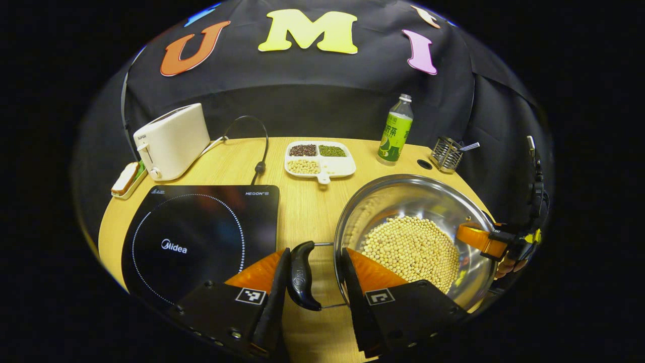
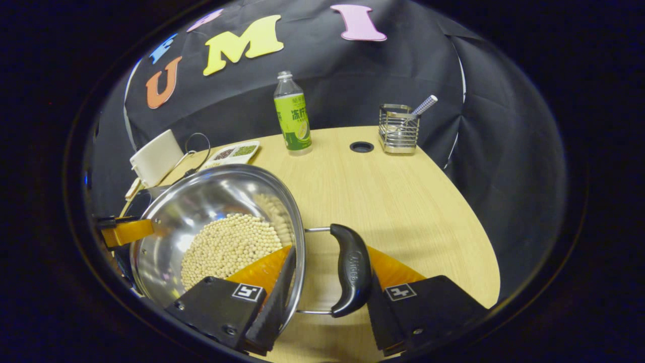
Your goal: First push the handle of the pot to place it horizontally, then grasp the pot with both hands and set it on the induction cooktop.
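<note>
Left gripper (image 1: 313, 282), nearest in the left gripper view: its jaws are standing moderately open and are straddling the pot's left handle (image 1: 301, 275). The black grip is lying just beside the left finger, but whether it is touching cannot be told, and the right finger is lying over the pot's rim, so nothing is being squeezed yet.

Right gripper (image 2: 330, 282), nearest in the right gripper view: its jaws are likewise standing open, with the right handle (image 2: 350, 269) resting close against the right finger and the left finger sitting at the pot's rim; no closed grip is showing.

Pot (image 1: 403, 196): a stainless-steel bowl-shaped vessel sitting on the wooden table (image 1: 302, 201), just right of the induction cooktop (image 1: 201, 232) and not on it. Soybeans (image 1: 410, 247) are covering its bottom.

Handling, as a judgement: the polished steel wall is looking slippery and rigid, and the bean load is probably making the pot fairly heavy and prone to shifting if tilted. The two black moulded grips on wire loops, lying level on opposite sides, are offering the better hold; both should be clamped at mid-length and lifted evenly.

Farther off: a divided tray of grains (image 1: 320, 159), a toaster (image 1: 171, 141), a green-labelled bottle (image 1: 395, 133) and a wire holder (image 1: 446, 154) near the back edge.
</note>
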Motion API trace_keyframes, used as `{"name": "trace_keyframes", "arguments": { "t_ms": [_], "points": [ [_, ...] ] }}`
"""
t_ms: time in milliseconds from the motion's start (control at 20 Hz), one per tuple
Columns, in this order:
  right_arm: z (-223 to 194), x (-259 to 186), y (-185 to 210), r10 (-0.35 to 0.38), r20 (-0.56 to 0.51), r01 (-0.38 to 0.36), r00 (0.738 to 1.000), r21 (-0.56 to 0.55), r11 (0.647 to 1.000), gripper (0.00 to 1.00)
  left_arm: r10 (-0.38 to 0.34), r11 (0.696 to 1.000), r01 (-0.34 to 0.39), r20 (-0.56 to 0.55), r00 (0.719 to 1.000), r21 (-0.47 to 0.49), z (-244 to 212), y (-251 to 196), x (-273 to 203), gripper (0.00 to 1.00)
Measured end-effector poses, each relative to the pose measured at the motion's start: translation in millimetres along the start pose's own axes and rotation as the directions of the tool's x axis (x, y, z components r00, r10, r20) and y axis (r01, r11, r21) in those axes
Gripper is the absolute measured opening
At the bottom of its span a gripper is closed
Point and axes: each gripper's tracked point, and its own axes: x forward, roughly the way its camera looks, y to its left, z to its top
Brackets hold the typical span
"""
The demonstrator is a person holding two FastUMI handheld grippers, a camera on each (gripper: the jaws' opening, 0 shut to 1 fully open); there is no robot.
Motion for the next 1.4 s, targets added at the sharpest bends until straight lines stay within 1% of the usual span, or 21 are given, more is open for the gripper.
{"name": "trace_keyframes", "arguments": {
  "t_ms": [100, 150, 200, 300, 350, 400, 450, 500, 550, 650, 700, 750, 800, 850, 1100, 1250, 1300, 1350, 1400],
  "points": [
    [1, 1, -3, 0.014, 0.001, -0.014, 1.0, 0.009, 1.0, 0.72, -0.007, 0.999, 0.007, -0.012, 1.0, -0.031, -2, -2, 0, 0.57],
    [1, 1, -3, 0.022, 0.002, -0.022, 1.0, 0.012, 1.0, 0.73, -0.008, 0.999, 0.008, -0.017, 1.0, -0.045, -2, -2, 0, 0.67],
    [2, 2, -4, 0.024, 0.0, -0.024, 1.0, 0.014, 1.0, 0.72, -0.005, 0.998, 0.004, -0.015, 1.0, -0.057, 0, -3, 0, 0.67],
    [3, 3, -5, 0.026, 0.002, -0.026, 1.0, 0.009, 1.0, 0.72, 0.004, 0.999, -0.004, -0.017, 1.0, -0.039, -1, -4, 0, 0.46],
    [2, 3, -4, 0.028, -0.001, -0.028, 1.0, 0.012, 1.0, 0.72, 0.006, 1.0, -0.007, -0.016, 1.0, -0.03, -2, -3, -1, 0.57],
    [3, 3, -4, 0.028, 0.001, -0.028, 1.0, 0.012, 1.0, 0.72, 0.004, 0.999, -0.005, -0.016, 1.0, -0.037, -2, -3, 0, 0.59],
    [3, 3, -4, 0.027, 0.0, -0.027, 1.0, 0.008, 1.0, 0.72, -0.001, 0.999, 0.001, -0.019, 1.0, -0.044, -3, -4, 0, 0.48],
    [3, 3, -4, 0.024, -0.001, -0.024, 1.0, 0.006, 1.0, 0.71, -0.008, 0.999, 0.007, -0.019, 1.0, -0.046, -2, -4, 1, 0.69],
    [3, 3, -4, 0.023, -0.002, -0.023, 1.0, 0.004, 1.0, 0.71, -0.012, 0.999, 0.01, -0.025, 1.0, -0.045, -2, -5, -1, 0.57],
    [3, -1, -5, 0.014, -0.008, -0.014, 1.0, 0.01, 1.0, 0.69, -0.009, 1.0, 0.008, -0.039, 0.999, -0.026, -3, -7, -2, 0.64],
    [3, -5, -6, 0.007, -0.014, -0.007, 1.0, 0.015, 1.0, 0.69, -0.009, 1.0, 0.008, -0.051, 0.999, -0.026, -6, -7, -4, 0.54],
    [4, -12, -6, 0.001, -0.014, -0.001, 1.0, 0.021, 1.0, 0.68, -0.015, 0.999, 0.013, -0.065, 0.998, -0.033, -9, -9, -7, 0.54],
    [6, -20, -7, -0.003, -0.006, 0.003, 1.0, 0.026, 1.0, 0.67, -0.026, 0.999, 0.023, -0.061, 0.998, -0.049, -7, -11, -12, 0.63],
    [9, -31, -7, -0.004, 0.003, 0.004, 1.0, 0.03, 1.0, 0.67, -0.034, 0.998, 0.031, -0.052, 0.998, -0.053, -3, -12, -20, 0.54],
    [31, -79, 3, -0.011, 0.063, 0.009, 0.998, 0.041, 0.999, 0.67, -0.053, 0.998, 0.054, 0.024, 0.998, -0.04, 26, -12, -60, 0.54],
    [44, -103, 15, -0.004, 0.087, -0.001, 0.996, 0.053, 0.999, 0.68, -0.068, 0.997, 0.071, 0.066, 0.996, -0.041, 42, -7, -85, 0.53],
    [48, -110, 20, -0.001, 0.092, -0.004, 0.996, 0.053, 0.999, 0.66, -0.076, 0.996, 0.079, 0.079, 0.994, -0.043, 47, -5, -94, 0.53],
    [50, -116, 26, 0.003, 0.095, -0.008, 0.995, 0.055, 0.998, 0.67, -0.082, 0.995, 0.087, 0.091, 0.992, -0.047, 51, 0, -101, 0.54],
    [53, -122, 32, 0.008, 0.097, -0.013, 0.995, 0.056, 0.998, 0.66, -0.086, 0.994, 0.091, 0.098, 0.991, -0.052, 53, 5, -108, 0.54]
  ]
}}
